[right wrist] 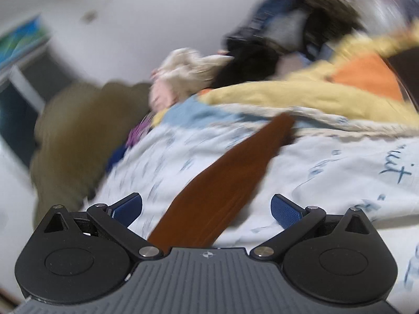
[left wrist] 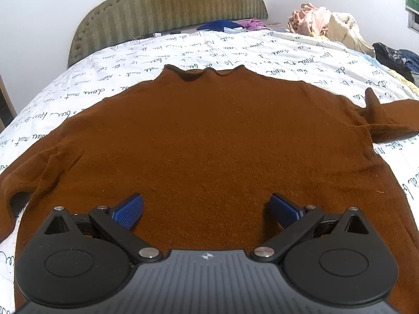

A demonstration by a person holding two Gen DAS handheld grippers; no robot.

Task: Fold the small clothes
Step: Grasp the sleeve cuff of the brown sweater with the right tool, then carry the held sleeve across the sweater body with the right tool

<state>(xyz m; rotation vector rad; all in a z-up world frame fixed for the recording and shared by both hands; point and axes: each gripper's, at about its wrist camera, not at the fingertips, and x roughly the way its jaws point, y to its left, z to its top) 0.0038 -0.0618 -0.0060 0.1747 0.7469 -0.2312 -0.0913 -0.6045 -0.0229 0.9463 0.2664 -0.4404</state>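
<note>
Both claws released over a brown sweater (left wrist: 209, 136) spread flat on the bed.

Left gripper (left wrist: 207, 210), at 6 o'clock in its view, hangs wide open over the sweater's lower body, grasping nothing; the collar lies at 12 o'clock toward the green headboard (left wrist: 167, 7), one sleeve reaching to 3 o'clock. Right gripper (right wrist: 207, 210) is likewise spread and empty, the sleeve (right wrist: 230, 180) running toward 1 o'clock across the script-printed quilt (right wrist: 327, 172); that view is blurred. Piled clothes (left wrist: 327, 26) sit at 2 o'clock.

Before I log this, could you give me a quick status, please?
Left gripper open, right gripper open. Brown knit sweater spread flat, unfolded. Nothing lying on it.
</note>
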